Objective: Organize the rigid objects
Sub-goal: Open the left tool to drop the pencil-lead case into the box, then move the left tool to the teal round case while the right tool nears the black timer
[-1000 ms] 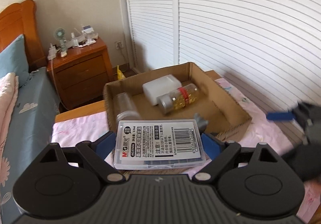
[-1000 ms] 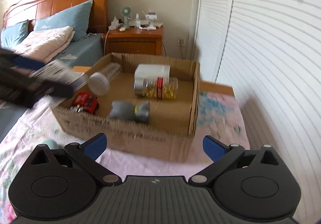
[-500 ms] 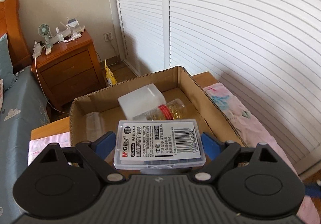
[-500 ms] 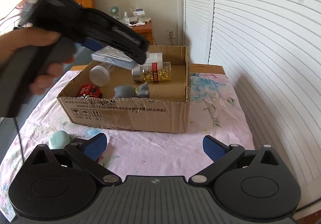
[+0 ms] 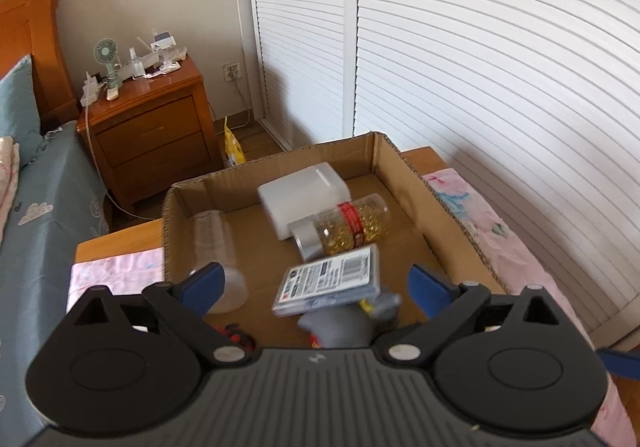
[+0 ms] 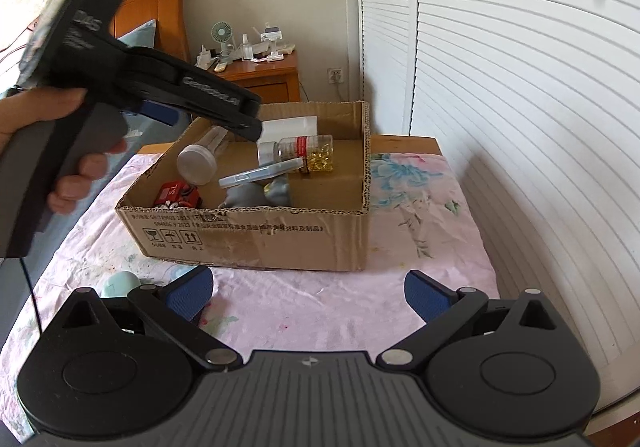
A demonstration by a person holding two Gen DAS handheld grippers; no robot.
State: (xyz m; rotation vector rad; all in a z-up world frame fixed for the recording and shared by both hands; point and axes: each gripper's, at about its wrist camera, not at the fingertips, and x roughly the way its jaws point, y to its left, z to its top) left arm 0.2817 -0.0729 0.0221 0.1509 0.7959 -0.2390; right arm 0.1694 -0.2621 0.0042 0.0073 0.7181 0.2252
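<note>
Jaws of our left gripper (image 5: 316, 283) stood spread wide, having just been opening, and nothing was pressed between their blue pads. Below the gap, the clear plastic case (image 5: 330, 279) with the barcode label sat free inside the cardboard box (image 5: 448, 207), tilted, leaning on the grey soft toy (image 5: 340, 327) at its six o'clock side; its image was blurred. At twelve o'clock from the case lay the capsule bottle (image 5: 348, 225) on its side, silver cap toward nine o'clock, and just beyond it the white plastic box (image 5: 304, 193), touching the bottle. At nine o'clock from the case lay a clear tube (image 5: 218, 247) with a pale cap, along the box's left wall. From the right wrist view we saw a red toy (image 6: 178, 195) in the near left corner of the box.

Our right gripper (image 6: 308, 289) held its jaws spread too, with only the flowered pink cloth (image 6: 304, 299) under them, near the box's front wall. A pale green object (image 6: 120, 284) lay on the cloth at about nine o'clock of that gripper. A hand (image 6: 60, 151) gripped the left tool's handle at ten o'clock in that view. The box sat on the cloth-covered desk (image 5: 420, 157), with a wooden nightstand (image 5: 152, 131) farther off at eleven o'clock.
</note>
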